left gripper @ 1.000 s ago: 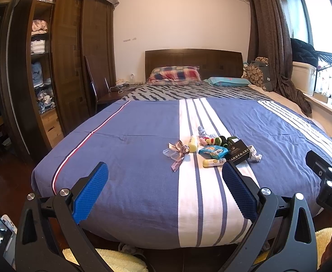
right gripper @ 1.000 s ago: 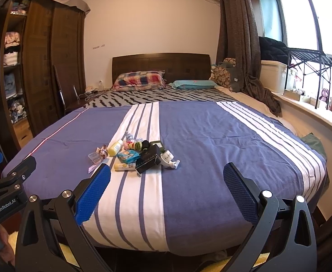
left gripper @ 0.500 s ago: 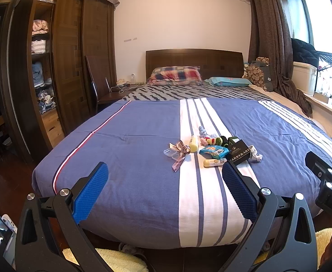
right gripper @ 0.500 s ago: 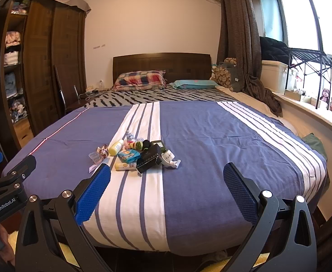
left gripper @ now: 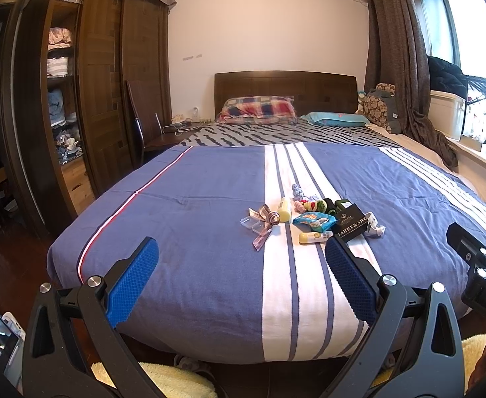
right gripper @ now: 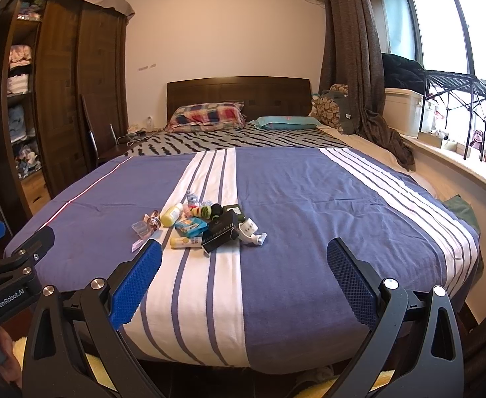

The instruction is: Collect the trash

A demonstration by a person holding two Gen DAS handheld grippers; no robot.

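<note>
Site: bed with blue-and-white striped cover; both claws held off its near edge, nothing yet gathered.

Left claw: blue pads spread wide, nothing between them. Right claw: likewise wide apart and unloaded.

Trash cluster, lying on the central white band of the cover, mid-bed:
- Clear plastic case with a ribbon bow, at the left end of the cluster.
- Yellow bottle, just right of the bow.
- Blue snack packet, in the middle.
- Small yellow tube, nearest item, in front of the packet.
- Black box with white lettering, right of the packet.
- Crumpled white tube, at the right end, touching the box.
- Small coloured pieces and a crumpled wrapper, on the far side.

No bin or bag is seen in either view.

Step judged in hand: approach, before the first pick. Next move judged to call for: one claw carried forward over the near edge, lowered onto an outer item such as the small yellow tube, the pads set astride it without pinching the cover, then closed.
</note>
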